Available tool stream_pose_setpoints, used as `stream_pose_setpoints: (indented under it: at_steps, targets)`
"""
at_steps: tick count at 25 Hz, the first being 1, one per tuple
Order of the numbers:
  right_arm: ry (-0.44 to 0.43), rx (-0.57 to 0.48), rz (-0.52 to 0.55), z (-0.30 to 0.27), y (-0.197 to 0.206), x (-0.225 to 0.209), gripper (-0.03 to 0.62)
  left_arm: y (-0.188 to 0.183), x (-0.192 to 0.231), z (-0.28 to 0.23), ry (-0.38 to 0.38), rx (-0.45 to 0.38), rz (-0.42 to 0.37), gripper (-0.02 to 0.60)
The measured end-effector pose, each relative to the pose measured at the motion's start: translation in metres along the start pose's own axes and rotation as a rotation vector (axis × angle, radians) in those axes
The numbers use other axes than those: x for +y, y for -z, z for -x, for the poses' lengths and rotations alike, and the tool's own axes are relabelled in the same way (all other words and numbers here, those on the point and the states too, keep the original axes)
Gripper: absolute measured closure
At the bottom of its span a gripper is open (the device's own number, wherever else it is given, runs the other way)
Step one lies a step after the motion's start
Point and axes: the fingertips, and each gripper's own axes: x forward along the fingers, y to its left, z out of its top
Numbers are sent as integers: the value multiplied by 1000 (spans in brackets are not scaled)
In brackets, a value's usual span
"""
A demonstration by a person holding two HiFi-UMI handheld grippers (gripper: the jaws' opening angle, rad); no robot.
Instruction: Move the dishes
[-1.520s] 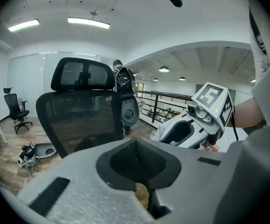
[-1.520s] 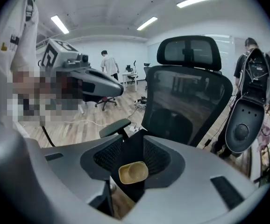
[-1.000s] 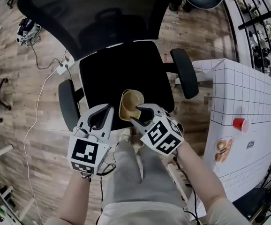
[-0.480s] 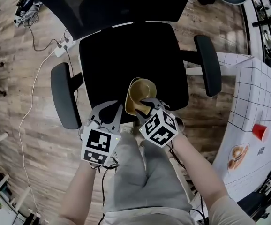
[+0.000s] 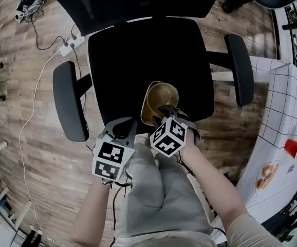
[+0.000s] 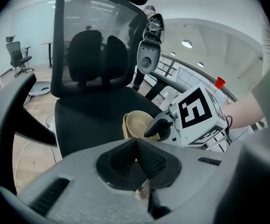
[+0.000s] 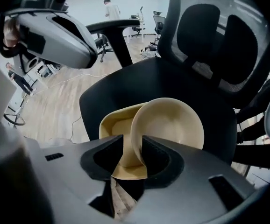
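Far left we have wood floor with a white power strip and its cable lying on it, then the black office chair right below us, its left armrest jutting toward our side. Now the left gripper: we hold it low at the front edge of the seat, above our grey trouser legs, and its own view gives us the dark pads pressed flat together with nothing caught between them. Just beside it, over the front part of the seat, are the two tan bowls, one nested in the other, tipped up on edge so we look into the hollow from above. We can't tell whether they touch the cushion. The right gripper has them: its jaws stand at a narrow gap, one pad on either side of the rim, and the pale wall of the inner bowl runs straight up between the two pads. Its marker cube sits close to the left gripper's cube. Further right is the chair's right armrest, then a white table with a grid pattern, well apart from the bowls, and a red cup stands on it.
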Motion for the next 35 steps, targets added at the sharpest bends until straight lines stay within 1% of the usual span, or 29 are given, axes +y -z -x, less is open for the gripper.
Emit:
stream_pose_setpoints:
  at_steps: [1,2,3,7,10,13,16,17,20,25,29,33,35]
  targets:
    - [13,5,5,-4,1,0,466,4,2,1,-3,1,23,568]
    - [28,8,12,-6,2,0,498,7,4,2,-6,4,37,568]
    - [45,8,23,-8,2,0,514,10,4,3,-9,8,43,568]
    - [112,-20,86,0,-6,-6,555,9,4,9,-11,-7,53,568]
    - [123,-60,67,17,-16,-2,566,4,2,27,-15,-22,67,568]
    - [123,-96,51,53,-28,2,566,-14,-8,53,-8,-43,78,568]
    - [144,-120,39,88,-41,-2,566,-42,-20,79,17,-108,132,568]
    - [151,-129,30,100,-44,-2,566,-50,-24,88,19,-125,137,568]
    - [181,-177,4,145,-55,-1,566,-76,-37,116,11,-167,102,568]
    - [253,-251,5,235,-79,-10,566,-136,-59,169,18,-253,71,568]
    - [295,-307,-11,306,-100,-10,566,-175,-72,214,-7,-298,10,568]
    - [342,-376,-38,373,-115,-13,566,-213,-91,254,-7,-367,-32,568]
    - [379,-403,-28,405,-121,-13,566,-230,-103,276,-13,-397,-66,568]
